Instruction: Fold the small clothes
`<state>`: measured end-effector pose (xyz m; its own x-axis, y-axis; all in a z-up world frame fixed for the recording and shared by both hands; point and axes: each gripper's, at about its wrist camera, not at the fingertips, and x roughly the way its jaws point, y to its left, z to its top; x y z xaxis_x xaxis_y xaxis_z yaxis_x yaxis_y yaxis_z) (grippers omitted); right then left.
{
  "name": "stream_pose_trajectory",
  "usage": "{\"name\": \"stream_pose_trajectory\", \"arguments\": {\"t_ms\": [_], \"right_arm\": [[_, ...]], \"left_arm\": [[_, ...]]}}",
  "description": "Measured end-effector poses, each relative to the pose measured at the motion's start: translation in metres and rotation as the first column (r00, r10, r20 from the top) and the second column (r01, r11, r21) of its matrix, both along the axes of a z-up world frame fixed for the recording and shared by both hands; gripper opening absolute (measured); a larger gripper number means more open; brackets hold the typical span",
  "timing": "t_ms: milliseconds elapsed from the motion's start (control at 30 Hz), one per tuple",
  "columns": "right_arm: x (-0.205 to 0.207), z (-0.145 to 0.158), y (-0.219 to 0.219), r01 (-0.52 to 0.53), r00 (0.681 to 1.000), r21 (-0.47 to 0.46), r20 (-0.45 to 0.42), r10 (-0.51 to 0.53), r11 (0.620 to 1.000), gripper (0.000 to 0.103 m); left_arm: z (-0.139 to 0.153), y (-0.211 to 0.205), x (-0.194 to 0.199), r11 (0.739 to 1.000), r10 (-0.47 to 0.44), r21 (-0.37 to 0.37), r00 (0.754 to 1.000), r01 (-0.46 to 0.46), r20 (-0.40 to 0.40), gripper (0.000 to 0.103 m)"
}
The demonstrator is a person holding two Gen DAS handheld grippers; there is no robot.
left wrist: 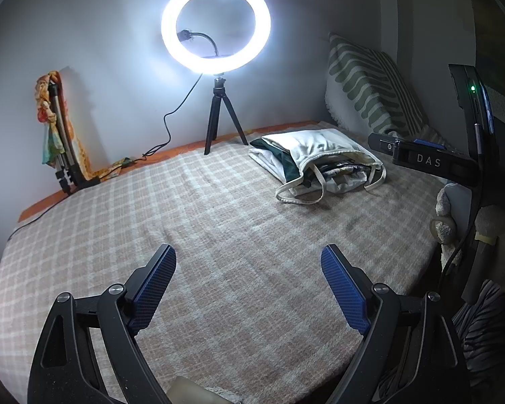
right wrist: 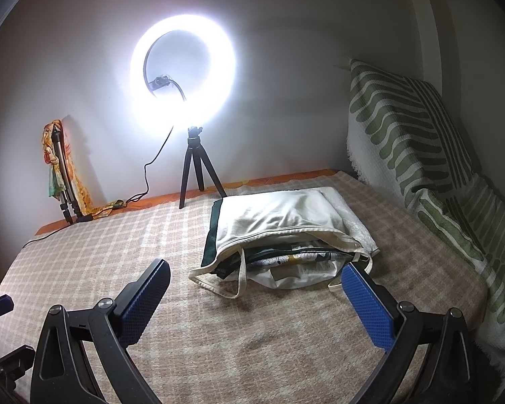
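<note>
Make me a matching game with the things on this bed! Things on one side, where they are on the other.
1. glowing round ring light
2. cream cloth tote bag
3. green-striped white pillow
4. orange patterned scarf

A. draped over a folded stand
B. leaning against the wall on the right
C. atop a black tripod
D. lying on the checked blanket, stuffed with clothes

Pairs: 1-C, 2-D, 3-B, 4-A

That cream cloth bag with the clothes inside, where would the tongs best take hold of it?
By a strap loop at the bag's open mouth, coming from the near side. The straps lie loose on the checked blanket facing the open right tongs; thin and free, they pinch easily.
</note>
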<state>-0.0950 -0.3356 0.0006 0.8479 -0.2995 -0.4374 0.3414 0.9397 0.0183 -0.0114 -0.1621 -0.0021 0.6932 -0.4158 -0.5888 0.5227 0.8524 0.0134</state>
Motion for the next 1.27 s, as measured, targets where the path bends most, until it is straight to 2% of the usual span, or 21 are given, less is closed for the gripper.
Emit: {"name": "stream_pose_trajectory", "arguments": {"t_ms": [933, 1267], "right_arm": [[0.0007, -0.0017, 0.0043, -0.004, 1.0, 0.006, -0.007, 0.004, 1.0, 0.103], [0.0032, -0.0039, 0.006, -0.01, 1.0, 0.001, -0.015, 0.01, 1.0, 0.103]], "left_arm": [[-0.0004, 0.0026, 0.0009, 1.0, -0.002, 0.006, 1.0, 0.002, -0.007, 0.089], [0.0027, 0.0084, 0.0008, 1.0, -0.007, 0.006, 1.0, 0.007, 0.021, 0.089]]}}
